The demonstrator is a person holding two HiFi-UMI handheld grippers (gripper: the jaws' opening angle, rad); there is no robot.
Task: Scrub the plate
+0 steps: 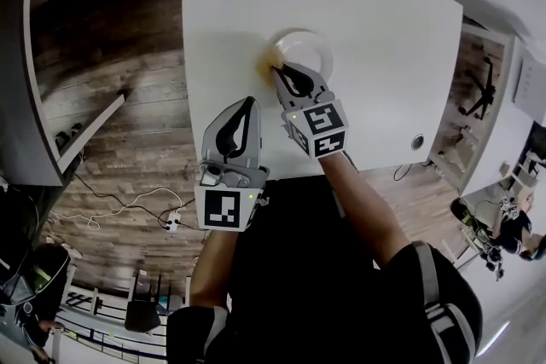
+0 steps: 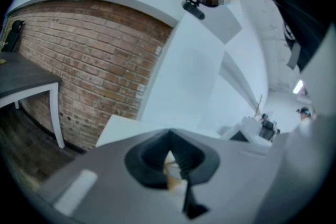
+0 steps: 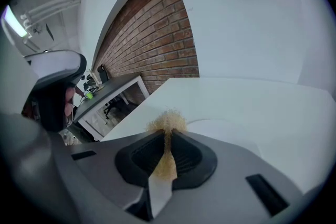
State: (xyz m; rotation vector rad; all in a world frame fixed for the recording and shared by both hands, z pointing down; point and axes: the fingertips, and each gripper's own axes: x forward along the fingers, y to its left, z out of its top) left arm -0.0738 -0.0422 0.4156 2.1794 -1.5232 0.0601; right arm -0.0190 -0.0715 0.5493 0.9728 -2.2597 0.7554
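Observation:
A white plate (image 1: pixel 312 45) lies on the white table (image 1: pixel 384 21), a little past its middle. My right gripper (image 1: pixel 276 72) is at the plate's near left rim, shut on a tuft of yellow scrubber (image 1: pixel 272 58). In the right gripper view the scrubber (image 3: pixel 168 121) bulges out beyond the shut jaws of the right gripper (image 3: pixel 167 132), with the plate (image 3: pixel 223 127) just behind it. My left gripper (image 1: pixel 248 102) hovers over the table nearer the front edge, left of the right one, and is shut. In its own view the left gripper (image 2: pixel 169 137) shows only a thin pale slit between the jaws.
The table's front edge (image 1: pixel 367 169) runs just behind both grippers. A grey desk (image 1: pixel 38 72) stands to the left on the wooden floor, where cables and a power strip (image 1: pixel 171 222) lie. A brick wall (image 2: pixel 94 60) rises beyond the table.

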